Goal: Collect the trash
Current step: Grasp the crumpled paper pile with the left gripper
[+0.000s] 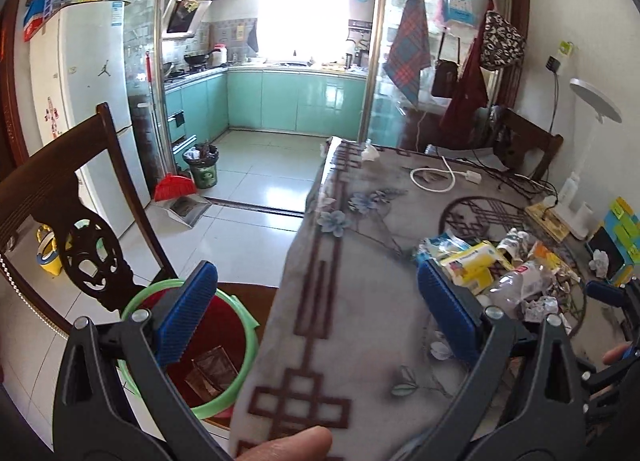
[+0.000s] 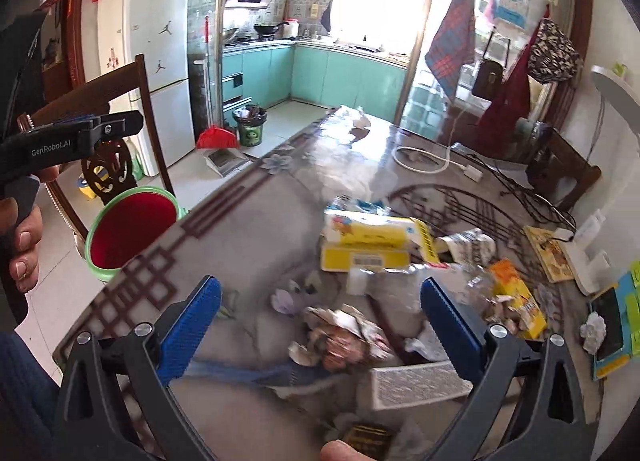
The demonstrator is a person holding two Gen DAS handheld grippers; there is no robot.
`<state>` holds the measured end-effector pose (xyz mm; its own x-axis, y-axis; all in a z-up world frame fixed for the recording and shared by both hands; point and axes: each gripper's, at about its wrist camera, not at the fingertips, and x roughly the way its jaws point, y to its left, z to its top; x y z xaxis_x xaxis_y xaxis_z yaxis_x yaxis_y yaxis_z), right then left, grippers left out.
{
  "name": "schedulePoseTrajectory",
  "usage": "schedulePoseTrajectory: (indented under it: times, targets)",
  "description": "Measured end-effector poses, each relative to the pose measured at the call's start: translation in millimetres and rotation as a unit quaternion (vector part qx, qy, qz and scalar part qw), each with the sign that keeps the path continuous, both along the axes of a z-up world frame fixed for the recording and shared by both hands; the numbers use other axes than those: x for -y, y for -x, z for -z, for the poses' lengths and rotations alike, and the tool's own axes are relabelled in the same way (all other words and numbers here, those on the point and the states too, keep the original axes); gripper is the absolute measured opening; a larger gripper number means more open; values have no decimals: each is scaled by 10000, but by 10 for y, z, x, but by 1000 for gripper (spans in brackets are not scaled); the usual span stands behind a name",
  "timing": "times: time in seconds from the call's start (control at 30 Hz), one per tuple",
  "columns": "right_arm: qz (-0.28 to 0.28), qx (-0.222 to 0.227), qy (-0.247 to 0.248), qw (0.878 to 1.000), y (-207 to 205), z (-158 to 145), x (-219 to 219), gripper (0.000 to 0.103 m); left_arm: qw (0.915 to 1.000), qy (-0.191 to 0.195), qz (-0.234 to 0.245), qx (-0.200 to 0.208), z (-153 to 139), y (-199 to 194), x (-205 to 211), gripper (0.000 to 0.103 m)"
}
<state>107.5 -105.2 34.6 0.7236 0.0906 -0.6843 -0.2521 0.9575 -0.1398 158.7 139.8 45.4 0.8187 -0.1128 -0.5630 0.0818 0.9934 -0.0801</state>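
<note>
1. Nearest, right gripper (image 2: 320,331): fingers spread wide and empty, hovering over the table (image 2: 248,237); a crumpled paper wad (image 2: 344,337) lies directly between and just beyond them, a white ribbed packet (image 2: 416,383) beside the right finger.
2. Left gripper (image 1: 318,311): fingers likewise wide apart, holding nothing, straddling the table edge above the red bin (image 1: 208,337).
3. Red bin, green-rimmed, stands on the floor beside the table; one flat wrapper (image 1: 210,375) shows inside, so collection appears barely begun.
4. Remaining trash, mid-table: yellow tissue pack (image 2: 368,245), clear plastic bottle (image 1: 520,285), orange carton (image 2: 516,297), assorted paper scraps.
5. Farther: white cable (image 2: 424,161), dark chair (image 1: 80,197), kitchen beyond.
</note>
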Motion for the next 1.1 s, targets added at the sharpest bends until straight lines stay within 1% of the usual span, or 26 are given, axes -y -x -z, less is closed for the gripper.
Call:
schedulePoseTrajectory:
  times: [0.1, 0.23, 0.3, 0.37, 0.43, 0.5, 0.7, 0.83, 1.03, 1.07, 1.1]
  targets:
    - [323, -35, 111, 9994, 130, 32, 413, 97, 9991, 90, 361, -183, 94, 51, 348, 98]
    - [710, -108, 246, 9971, 293, 101, 947, 97, 9951, 155, 880, -435, 237, 159, 823, 98]
    - [866, -133, 274, 9958, 343, 143, 1136, 97, 9916, 93, 1152, -574, 310, 189, 1078, 98]
    - [1003, -129, 180, 9947, 376, 171, 1297, 97, 9867, 42, 1448, -741, 398, 203, 1319, 98]
    - [1158, -136, 25, 9932, 383, 188, 1421, 97, 9820, 105, 1637, -934, 491, 176, 1506, 98]
    - [1256, -150, -108, 9919, 394, 217, 1513, 97, 9790, 120, 1693, -1129, 591, 114, 1666, 98]
    - [1400, -290, -268, 9894, 380, 324, 1664, 97, 9699, 184, 1723, -1710, 873, -181, 2001, 98]
    - [1499, -332, -343, 9875, 365, 366, 1751, 97, 9680, 129, 1516, -1994, 1072, -318, 2102, 98]
    - [1480, -416, -392, 9873, 312, 424, 1752, 97, 9602, 83, 1376, -2429, 1344, -481, 2170, 98]
    - [1456, -437, -392, 9876, 301, 435, 1737, 97, 9590, 54, 1350, -2492, 1389, -500, 2184, 97]
    - [1432, -453, -387, 9879, 290, 445, 1720, 97, 9579, 50, 1337, -2541, 1421, -514, 2182, 90]
